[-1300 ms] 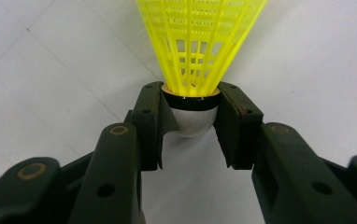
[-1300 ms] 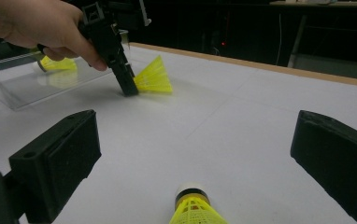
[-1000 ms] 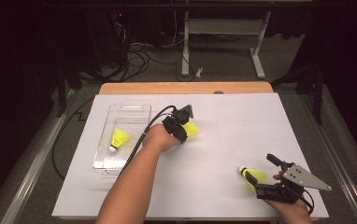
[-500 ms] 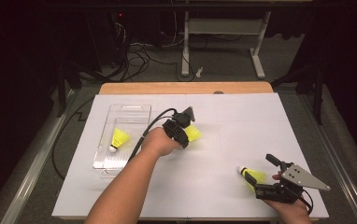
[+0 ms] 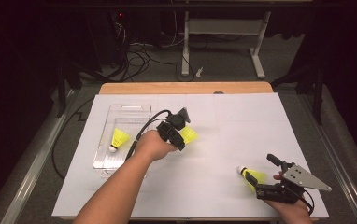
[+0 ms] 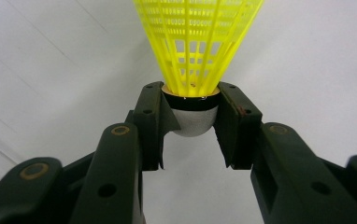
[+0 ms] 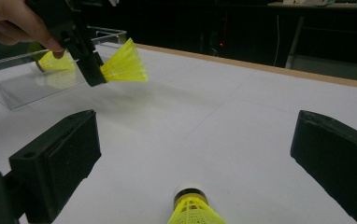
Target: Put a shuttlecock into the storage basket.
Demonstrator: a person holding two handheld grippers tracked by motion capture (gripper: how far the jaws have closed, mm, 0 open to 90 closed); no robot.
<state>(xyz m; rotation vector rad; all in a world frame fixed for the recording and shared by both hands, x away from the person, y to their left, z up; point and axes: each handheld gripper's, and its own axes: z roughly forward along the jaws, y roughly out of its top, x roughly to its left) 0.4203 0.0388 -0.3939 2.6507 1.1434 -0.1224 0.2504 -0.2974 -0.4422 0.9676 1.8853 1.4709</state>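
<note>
The held shuttlecock (image 5: 190, 135) sits near table (image 5: 242, 121) centre, just beside the clear tray (image 5: 129, 112) at its 9 o'clock; open surface lies toward 3 o'clock. It has moved slightly toward the tray. The left gripper (image 5: 179, 133) fingers (image 6: 151, 121) clamp its cork. The right gripper (image 5: 266, 173), at 5 o'clock, has fingers spread around a second shuttlecock (image 5: 252, 176).

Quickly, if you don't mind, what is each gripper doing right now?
Left gripper: shut on a yellow shuttlecock's cork base.
Right gripper: open, fingers either side of another shuttlecock.
</note>
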